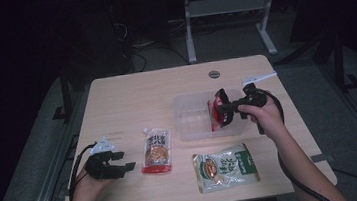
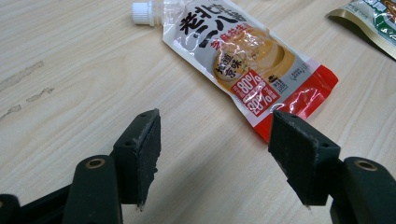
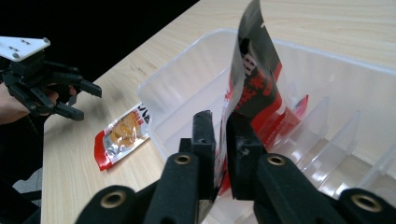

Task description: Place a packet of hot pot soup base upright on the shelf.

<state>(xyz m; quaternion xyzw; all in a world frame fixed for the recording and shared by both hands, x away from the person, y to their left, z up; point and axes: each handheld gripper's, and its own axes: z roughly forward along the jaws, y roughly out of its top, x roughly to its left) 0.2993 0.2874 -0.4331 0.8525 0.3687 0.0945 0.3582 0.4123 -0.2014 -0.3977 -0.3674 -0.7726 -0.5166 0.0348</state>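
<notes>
Wood-grain table (image 1: 131,100) carries a clear plastic bin (image 1: 191,117), two flat pouches and both grippers. The bin sits toward the far right part of the table, with thin clear dividers along its inner wall, seen in the right gripper view.

The right gripper (image 1: 223,109) is held at the bin's right side, its jaws clamped together on a red and black packet (image 1: 215,112). In the right gripper view this packet (image 3: 254,84) stands nearly upright between the two black jaws, its top edge rising above the bin's rim (image 3: 187,60) and its lower part down inside the bin. The right hand (image 1: 263,114) grips the tool from the table's right edge.

The left gripper (image 1: 122,161) rests near the front left corner, jaws apart with nothing between them, held by the left hand (image 1: 87,188). In the left gripper view the bare table shows through the gap between the jaws.

Just beyond the left gripper's tips lies a spouted pouch (image 2: 243,60) with a white screw cap, a grey upper half, a picture of tan paste and a red bottom edge; it lies flat near the front edge, its cap toward the far side. To its right, near the front edge and in front of the bin, lies a green and white pouch (image 1: 226,167), also flat.
</notes>
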